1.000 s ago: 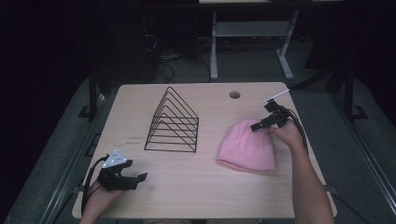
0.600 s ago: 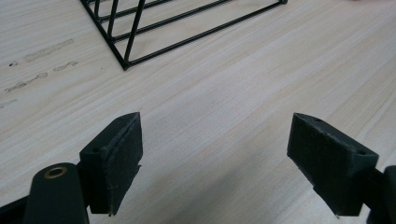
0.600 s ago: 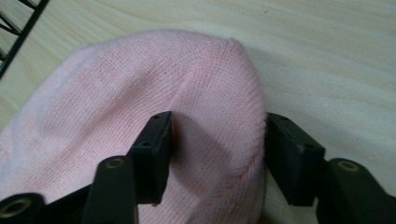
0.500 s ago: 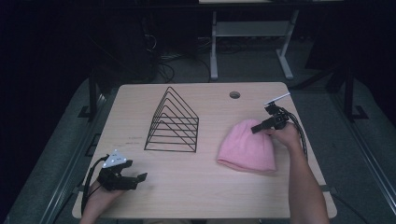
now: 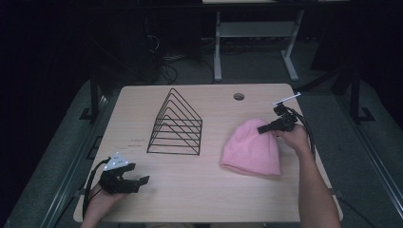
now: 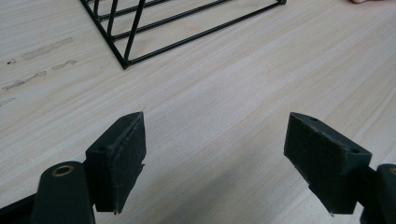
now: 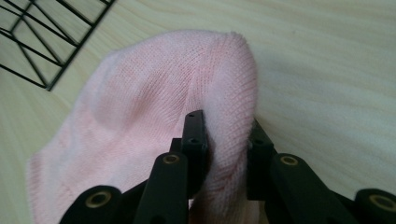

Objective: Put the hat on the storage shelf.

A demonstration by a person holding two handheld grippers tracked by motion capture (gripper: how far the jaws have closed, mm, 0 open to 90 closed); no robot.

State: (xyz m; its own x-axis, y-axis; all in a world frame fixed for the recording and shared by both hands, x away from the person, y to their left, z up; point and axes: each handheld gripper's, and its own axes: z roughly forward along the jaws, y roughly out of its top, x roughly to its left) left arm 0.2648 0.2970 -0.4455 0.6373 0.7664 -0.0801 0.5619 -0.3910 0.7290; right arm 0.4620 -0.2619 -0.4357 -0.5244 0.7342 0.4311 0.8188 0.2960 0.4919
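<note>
A pink knit beanie [image 5: 251, 149] lies flat on the right half of the wooden table [image 5: 199, 190]. My right gripper [image 5: 264, 128] is shut on a fold of the beanie [image 7: 177, 107] at its far, crown end; the knit bunches between the two jaws in the right gripper view. A black wire rack [image 5: 177, 123] of nested triangles stands at the table's middle. My left gripper [image 5: 142, 181] rests near the front left corner, open, with bare wood between its fingers [image 6: 123, 154]. A corner of the wire rack [image 6: 126, 63] shows ahead of it.
A round cable hole [image 5: 239, 96] sits near the table's far edge. Beyond the table, a dark floor holds cables and a white desk frame [image 5: 218, 52]. The person's forearms come in from the bottom of the high view.
</note>
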